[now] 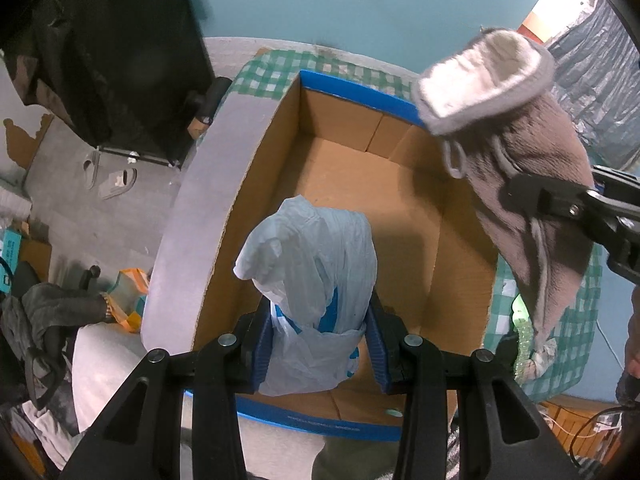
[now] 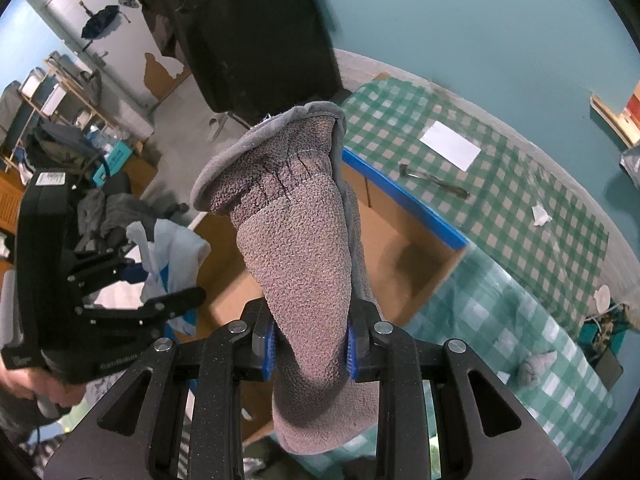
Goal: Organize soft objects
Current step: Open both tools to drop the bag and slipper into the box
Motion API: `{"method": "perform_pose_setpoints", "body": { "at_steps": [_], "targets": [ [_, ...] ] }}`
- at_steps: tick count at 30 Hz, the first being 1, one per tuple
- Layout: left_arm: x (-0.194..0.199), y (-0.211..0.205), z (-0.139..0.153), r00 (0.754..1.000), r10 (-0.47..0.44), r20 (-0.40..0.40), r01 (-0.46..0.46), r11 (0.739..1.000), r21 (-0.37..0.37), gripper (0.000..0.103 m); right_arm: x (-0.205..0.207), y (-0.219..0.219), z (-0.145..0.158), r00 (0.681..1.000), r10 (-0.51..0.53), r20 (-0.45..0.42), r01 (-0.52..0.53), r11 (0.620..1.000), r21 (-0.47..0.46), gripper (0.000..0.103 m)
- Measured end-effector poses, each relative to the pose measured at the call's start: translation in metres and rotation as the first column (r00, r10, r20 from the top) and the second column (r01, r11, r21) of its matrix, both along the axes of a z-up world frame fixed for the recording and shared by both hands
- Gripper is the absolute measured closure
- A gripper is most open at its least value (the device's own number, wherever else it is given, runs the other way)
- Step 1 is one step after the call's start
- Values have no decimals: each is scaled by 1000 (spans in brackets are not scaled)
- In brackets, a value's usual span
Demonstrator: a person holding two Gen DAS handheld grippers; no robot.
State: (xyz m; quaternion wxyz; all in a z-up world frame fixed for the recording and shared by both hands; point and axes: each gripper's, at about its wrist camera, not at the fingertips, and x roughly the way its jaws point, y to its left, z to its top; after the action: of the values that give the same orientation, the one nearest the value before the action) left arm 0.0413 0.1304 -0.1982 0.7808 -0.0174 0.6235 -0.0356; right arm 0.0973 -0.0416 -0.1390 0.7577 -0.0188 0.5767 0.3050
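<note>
A cardboard box with a blue rim stands open on a green checked tablecloth; its inside shows bare brown board. My left gripper is shut on a crumpled pale blue plastic bag and holds it over the near part of the box. My right gripper is shut on a grey-brown fleece slipper sock. In the left wrist view that sock hangs above the box's right side. In the right wrist view the bag and the left gripper show at the left, over the box.
On the tablecloth beyond the box lie a white card, a dark metal tool and bits of crumpled paper. A black cabinet stands behind. Slippers and clothes lie on the floor at left.
</note>
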Motion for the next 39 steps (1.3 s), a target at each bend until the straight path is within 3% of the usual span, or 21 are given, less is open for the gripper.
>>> {"method": "perform_pose_setpoints", "body": {
  "at_steps": [9, 13, 19, 24, 27, 34, 39],
  "targets": [
    [5, 6, -9, 1000, -18, -15, 18, 1000, 4, 61, 9, 20, -8, 1000, -13, -9, 13, 1000, -17, 76],
    [6, 5, -9, 999, -40, -11, 40, 999, 10, 61, 11, 25, -8, 1000, -30, 3, 30, 999, -33, 65],
    [5, 4, -4, 999, -46, 7, 46, 999, 11, 60, 13, 26, -8, 999, -45, 12, 46, 998, -41, 58],
    [5, 5, -3, 999, -45, 11, 45, 999, 12, 59, 14, 25, 0, 997, -62, 48, 63, 998, -19, 43],
    [5, 6, -5, 999, -35, 2, 35, 999, 14, 55, 14, 24, 5, 996, -65, 58, 66, 998, -11, 43],
    [5, 5, 0, 1000, -24, -9, 24, 1000, -5, 30, 10, 14, 10, 995, -84, 60, 84, 996, -2, 42],
    [3, 1, 7, 999, -37, 13, 37, 999, -4, 29, 4, 6, 13, 993, -97, 61, 97, 995, 6, 42]
  ]
}}
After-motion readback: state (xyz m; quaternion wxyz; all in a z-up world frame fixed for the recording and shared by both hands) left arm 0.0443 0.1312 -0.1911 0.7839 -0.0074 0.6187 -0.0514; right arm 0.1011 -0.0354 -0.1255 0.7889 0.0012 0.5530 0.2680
